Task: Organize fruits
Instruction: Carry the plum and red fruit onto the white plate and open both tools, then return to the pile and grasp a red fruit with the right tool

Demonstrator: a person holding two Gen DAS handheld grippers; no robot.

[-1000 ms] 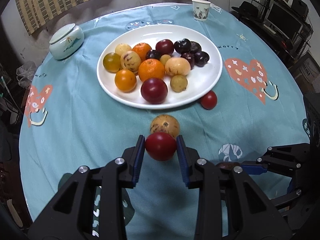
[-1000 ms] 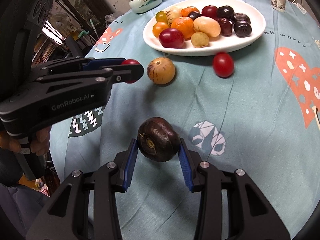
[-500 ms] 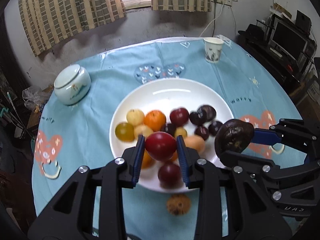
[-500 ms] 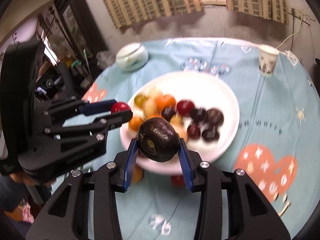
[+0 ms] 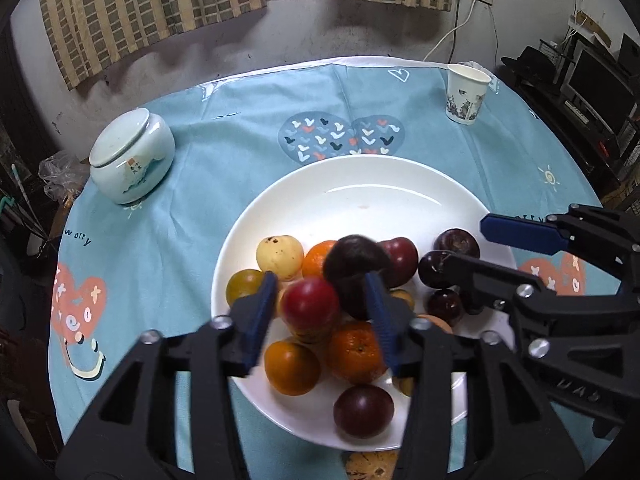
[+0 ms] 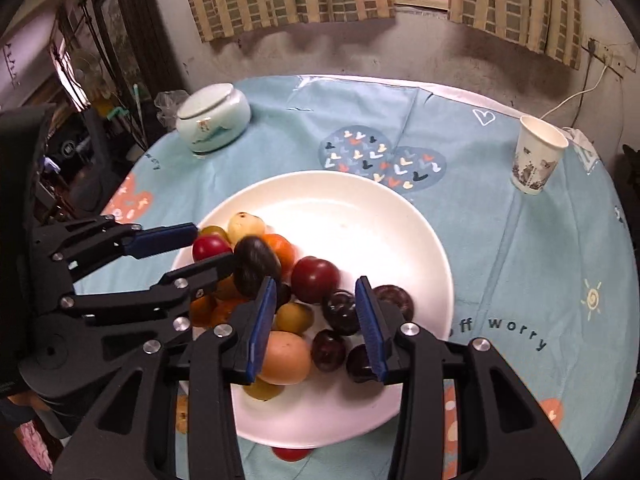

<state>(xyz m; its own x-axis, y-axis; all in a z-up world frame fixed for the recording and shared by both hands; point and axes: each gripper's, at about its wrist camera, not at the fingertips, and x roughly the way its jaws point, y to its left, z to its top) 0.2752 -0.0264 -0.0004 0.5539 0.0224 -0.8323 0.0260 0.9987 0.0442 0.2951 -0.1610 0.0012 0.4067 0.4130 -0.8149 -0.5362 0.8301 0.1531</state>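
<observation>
Over the white plate (image 5: 380,208) of mixed fruit, my left gripper (image 5: 320,280) has its jaws opening. A red plum (image 5: 310,306) sits loose between them, with a gap to each pad, on the heaped oranges. A dark brown fruit (image 5: 354,264), blurred, is beside the left gripper's right finger. In the right wrist view this dark fruit (image 6: 254,266) is outside my right gripper (image 6: 317,282), up and left of its left pad. The right jaws stand apart with only plate (image 6: 352,216) fruit showing through the gap. The left gripper (image 6: 210,246) reaches in from the left.
A pale lidded ceramic jar (image 5: 130,156) stands at the back left of the blue tablecloth, and a paper cup (image 5: 466,94) at the back right. A speckled tan fruit (image 5: 370,466) and a red tomato (image 6: 292,454) lie on the cloth just in front of the plate.
Both grippers travelled from the near cloth to above the plate. The left jaws widened off the red plum. The dark fruit left the right jaws and moved left toward the pile.
</observation>
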